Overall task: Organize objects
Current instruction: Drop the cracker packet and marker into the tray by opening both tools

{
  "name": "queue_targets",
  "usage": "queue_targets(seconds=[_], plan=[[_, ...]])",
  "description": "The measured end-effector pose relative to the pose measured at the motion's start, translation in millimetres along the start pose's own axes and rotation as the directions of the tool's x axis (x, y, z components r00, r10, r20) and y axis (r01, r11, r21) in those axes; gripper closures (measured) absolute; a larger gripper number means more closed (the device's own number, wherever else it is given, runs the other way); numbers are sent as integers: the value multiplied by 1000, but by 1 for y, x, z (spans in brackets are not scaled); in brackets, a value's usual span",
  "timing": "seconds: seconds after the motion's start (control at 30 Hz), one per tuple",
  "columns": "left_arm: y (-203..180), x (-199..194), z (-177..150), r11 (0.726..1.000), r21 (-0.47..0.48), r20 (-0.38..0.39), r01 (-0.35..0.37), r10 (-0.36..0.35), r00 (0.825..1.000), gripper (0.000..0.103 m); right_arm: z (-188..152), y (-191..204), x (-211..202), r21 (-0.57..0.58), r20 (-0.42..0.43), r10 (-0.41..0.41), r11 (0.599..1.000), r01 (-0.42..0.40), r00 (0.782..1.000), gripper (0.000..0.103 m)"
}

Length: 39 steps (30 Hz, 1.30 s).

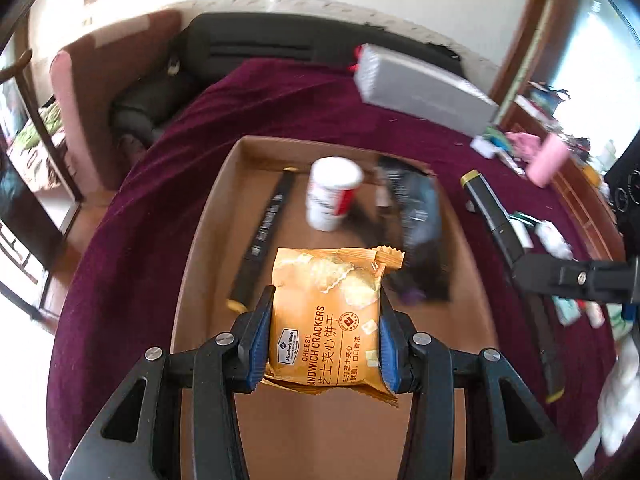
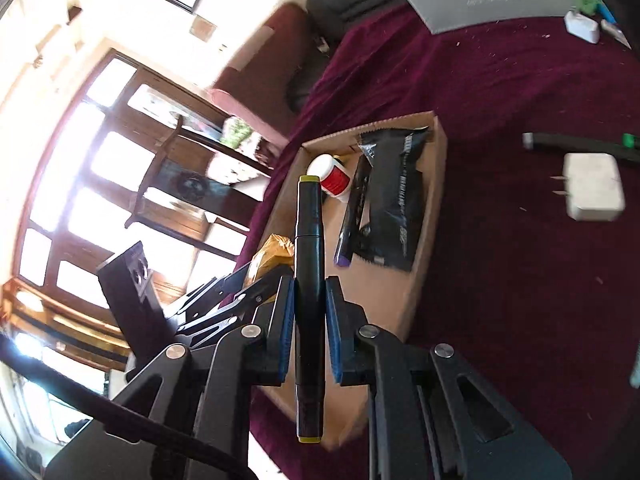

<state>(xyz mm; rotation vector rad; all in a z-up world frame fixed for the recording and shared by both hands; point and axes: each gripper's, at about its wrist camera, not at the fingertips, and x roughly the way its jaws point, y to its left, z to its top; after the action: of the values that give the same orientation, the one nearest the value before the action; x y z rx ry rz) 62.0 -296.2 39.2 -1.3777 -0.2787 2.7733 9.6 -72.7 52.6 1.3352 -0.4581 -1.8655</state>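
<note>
Your left tongs (image 1: 326, 330) are clamped on a glossy orange packet of cheese sandwich crackers (image 1: 326, 312), its crimped foil ends crinkled, the blue ribbed pads pressing its two sides. The packet hangs above the near half of a shallow, open cardboard tray (image 1: 208, 240) with plain brown walls.

Your right tongs (image 2: 310, 326) are clamped on a long, black, cylindrical marker (image 2: 308, 300) with dull yellow end caps; it stands lengthwise between the blue pads, over the tray's near edge.

Inside the tray lie a second slim black marker (image 1: 264, 236) along the left wall, a small white tub with a red label (image 1: 330, 196) towards the far end, and a crumpled black plastic pouch (image 1: 418, 216) with a serrated edge against the right wall.

The tray rests on a table draped in deep burgundy, velvety cloth (image 1: 312, 104) flecked with lint. Beyond the tray's far right corner sits a flat, grey, rectangular box (image 1: 424, 88). To the tray's right, seen from the right wrist, lie a white, rounded plug adapter (image 2: 592, 192) with metal prongs and another dark marker (image 2: 580, 146) with a green end.
</note>
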Motion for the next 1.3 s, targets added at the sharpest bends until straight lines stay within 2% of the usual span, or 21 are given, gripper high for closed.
queue_targets(seconds=[0.23, 0.43, 0.57, 0.63, 0.8, 0.87, 0.9, 0.93, 1.0, 1.07, 1.23, 1.3], plan=[[11, 27, 13, 999, -28, -44, -19, 17, 999, 63, 26, -8, 56, 19, -29, -139, 990, 139, 990, 90], [14, 33, 17, 998, -64, -66, -9, 5, 998, 61, 34, -6, 72, -19, -13, -228, 973, 228, 973, 90], [19, 34, 17, 995, -93, -78, 21, -29, 997, 51, 34, -7, 70, -13, 14, -250, 968, 251, 968, 88], [20, 31, 17, 993, -110, -65, 33, -40, 997, 50, 37, -8, 67, -10, 27, -258, 966, 258, 966, 82], [26, 13, 17, 981, -174, -23, 88, -93, 995, 48, 35, -1, 50, -22, 72, -265, 964, 267, 962, 79], [25, 3, 15, 978, -182, 2, 97, -98, 995, 47, 34, 6, 40, -36, 108, -273, 960, 278, 956, 73], [24, -2, 14, 976, -191, 13, 102, -102, 995, 47, 32, 9, 34, -45, 127, -279, 957, 286, 952, 66], [23, -9, 12, 973, -201, 25, 112, -109, 994, 46, 28, 12, 24, -55, 151, -283, 954, 294, 947, 61], [20, -20, 11, 969, -213, 43, 127, -121, 992, 46, 24, 17, 12, -71, 187, -296, 947, 313, 937, 58], [13, -31, 8, 966, -219, 64, 141, -130, 989, 46, 16, 20, 0, -84, 224, -337, 928, 362, 915, 54], [-22, -56, 0, 969, -169, 113, 180, -163, 980, 41, -6, 22, -35, -130, 309, -427, 866, 483, 850, 53], [-42, -61, -1, 972, -125, 106, 199, -186, 977, 41, -13, 15, -52, -121, 329, -436, 860, 495, 838, 53]])
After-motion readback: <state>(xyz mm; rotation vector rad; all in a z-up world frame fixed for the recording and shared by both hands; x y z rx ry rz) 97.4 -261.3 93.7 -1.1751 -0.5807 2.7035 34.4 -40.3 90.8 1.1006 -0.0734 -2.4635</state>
